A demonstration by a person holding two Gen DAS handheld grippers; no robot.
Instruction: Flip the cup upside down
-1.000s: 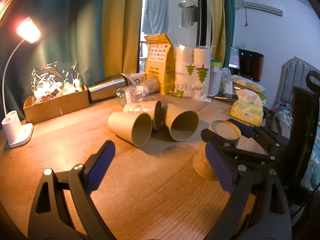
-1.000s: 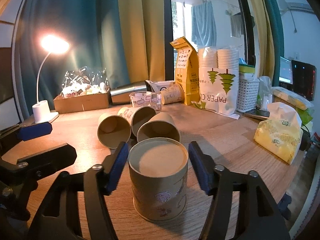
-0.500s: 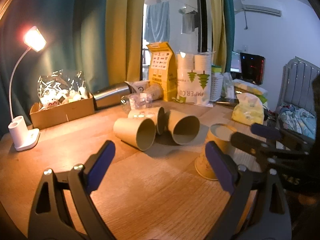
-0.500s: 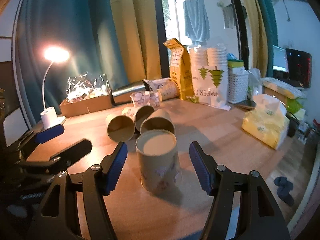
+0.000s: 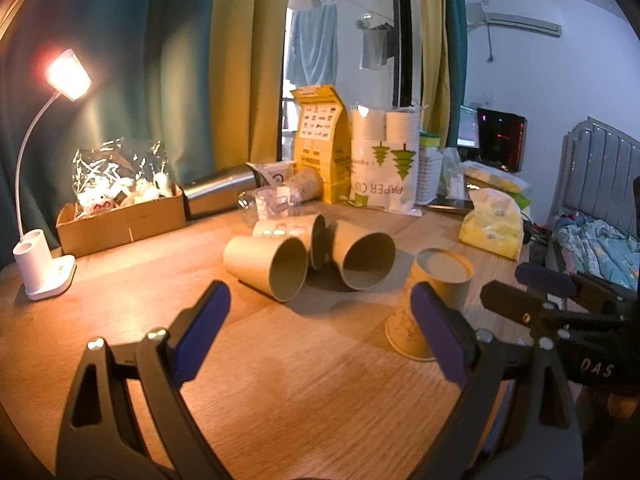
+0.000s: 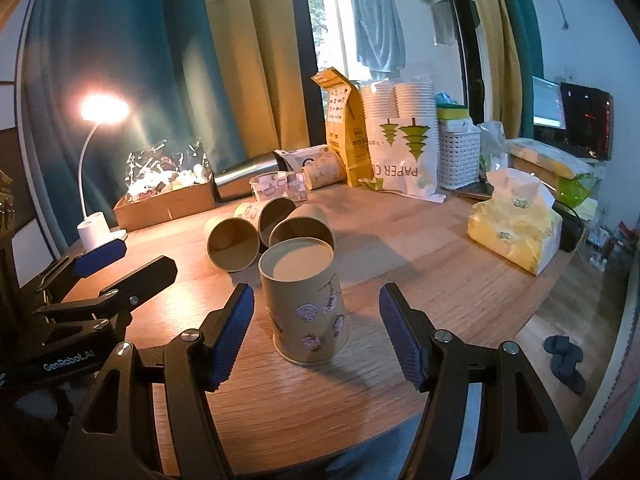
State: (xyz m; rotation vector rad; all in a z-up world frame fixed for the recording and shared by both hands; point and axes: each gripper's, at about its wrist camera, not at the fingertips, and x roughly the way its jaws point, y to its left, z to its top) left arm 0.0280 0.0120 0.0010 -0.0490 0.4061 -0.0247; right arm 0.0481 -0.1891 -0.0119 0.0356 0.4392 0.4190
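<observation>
With the printed paper cup (image 6: 305, 305) standing rim-down and both the right gripper (image 6: 316, 334) and left gripper (image 5: 320, 340) spread empty, the flip appears complete; next, pick a cup from the three lying cups (image 6: 269, 230) behind it.

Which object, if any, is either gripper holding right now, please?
Nothing: both the right gripper and left gripper are open, and the upside-down cup stands free.
</observation>
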